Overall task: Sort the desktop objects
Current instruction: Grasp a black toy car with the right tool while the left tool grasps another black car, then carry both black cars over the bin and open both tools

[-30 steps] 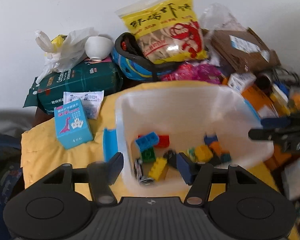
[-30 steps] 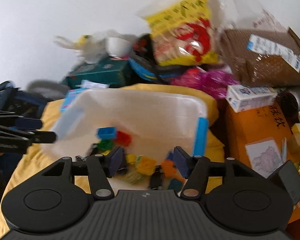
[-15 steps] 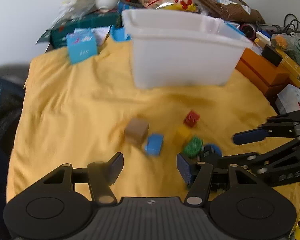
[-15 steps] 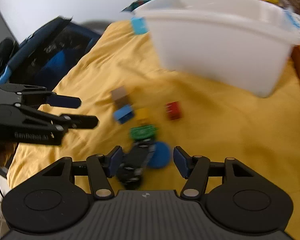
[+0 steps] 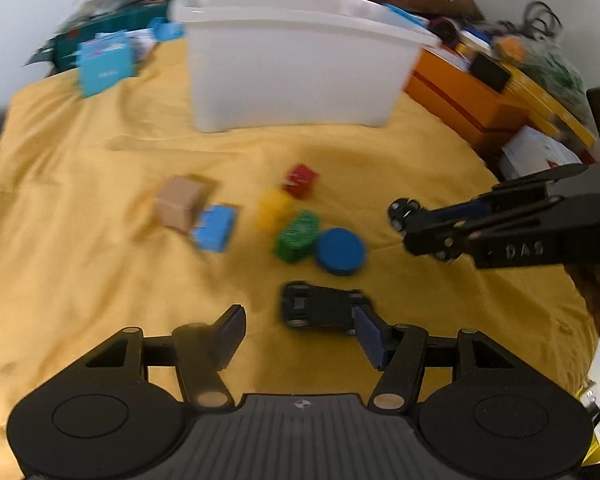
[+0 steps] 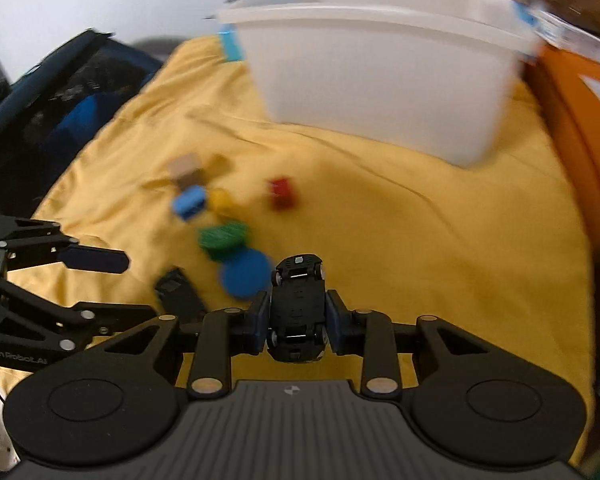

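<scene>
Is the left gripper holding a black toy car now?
No, the left gripper is open and empty; one black toy car lies on the yellow cloth beyond its right finger.

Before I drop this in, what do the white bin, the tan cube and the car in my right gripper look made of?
White bin: plastic, likely; smooth, slightly translucent walls with a moulded rim. Tan cube: possibly unfinished wood; matte, flat tan faces, though blur hides any grain. Car in the right gripper: probably plastic; black moulded underside.
</scene>
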Motion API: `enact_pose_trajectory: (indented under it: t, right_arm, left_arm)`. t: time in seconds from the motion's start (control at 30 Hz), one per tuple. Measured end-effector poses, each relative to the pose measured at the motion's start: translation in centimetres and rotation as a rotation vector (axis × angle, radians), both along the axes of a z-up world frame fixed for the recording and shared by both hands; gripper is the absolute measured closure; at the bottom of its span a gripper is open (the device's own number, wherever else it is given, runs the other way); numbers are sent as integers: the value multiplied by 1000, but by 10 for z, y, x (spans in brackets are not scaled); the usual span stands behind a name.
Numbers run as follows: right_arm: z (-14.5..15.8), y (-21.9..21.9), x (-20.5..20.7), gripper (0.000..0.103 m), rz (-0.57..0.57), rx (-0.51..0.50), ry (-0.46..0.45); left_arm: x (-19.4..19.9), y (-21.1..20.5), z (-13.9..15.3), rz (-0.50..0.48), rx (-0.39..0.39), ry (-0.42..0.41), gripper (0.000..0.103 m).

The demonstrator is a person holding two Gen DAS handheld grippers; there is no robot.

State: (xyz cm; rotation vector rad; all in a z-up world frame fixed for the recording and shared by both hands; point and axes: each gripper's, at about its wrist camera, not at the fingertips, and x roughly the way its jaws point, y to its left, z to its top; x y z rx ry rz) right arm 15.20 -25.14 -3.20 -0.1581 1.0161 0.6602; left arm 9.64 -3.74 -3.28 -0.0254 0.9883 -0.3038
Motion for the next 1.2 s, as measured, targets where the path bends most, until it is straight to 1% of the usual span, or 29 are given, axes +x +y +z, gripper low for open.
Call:
enact_pose_trajectory:
  t: [0.1, 0.17, 0.27, 0.3, 0.43, 0.53, 0.6, 0.7, 0.8, 0.87, 1.03, 1.2]
  right_arm:
    - [-6, -22, -1, 71, -58, 0, 26]
    - [-9, -31, -3, 71, -86, 5, 38]
    - [-10, -33, -7, 71, -94, 12, 41]
    - [-9, -33, -8, 71, -91, 13, 38]
    - [-9, -34, -10, 71, -88, 21, 36]
    - [-10, -34, -11, 71, -92, 24, 41]
    - [-8, -36, -12, 71, -92, 29, 35]
    - [2, -36, -9, 71, -96, 52, 10]
    - [20, -36, 2, 71, -106, 92, -22]
    - [34, -34, 11, 71, -112, 120, -47]
    - [75, -26, 38, 71, -108, 177, -124]
    - [112, -20, 74, 71, -105, 197, -189]
  left_arm:
    - [3, -16, -6, -21, -10, 20, 39]
    - [6, -23, -10, -32, -11, 27, 35]
    - [14, -29, -19, -27, 30, 49, 35]
    - [15, -30, -22, -26, 33, 56, 34]
    - [15, -29, -23, -44, 33, 33, 34]
    - [12, -30, -21, -73, 55, 7, 34]
    - [8, -28, -17, -75, 70, -12, 34]
    - [8, -17, -2, -23, 40, -28, 34]
    - [13, -5, 22, 18, 4, -61, 34]
    - [20, 2, 38, 40, -3, -83, 34]
    - [51, 19, 85, 111, -49, -152, 34]
    - [87, 26, 122, 116, -41, -215, 34]
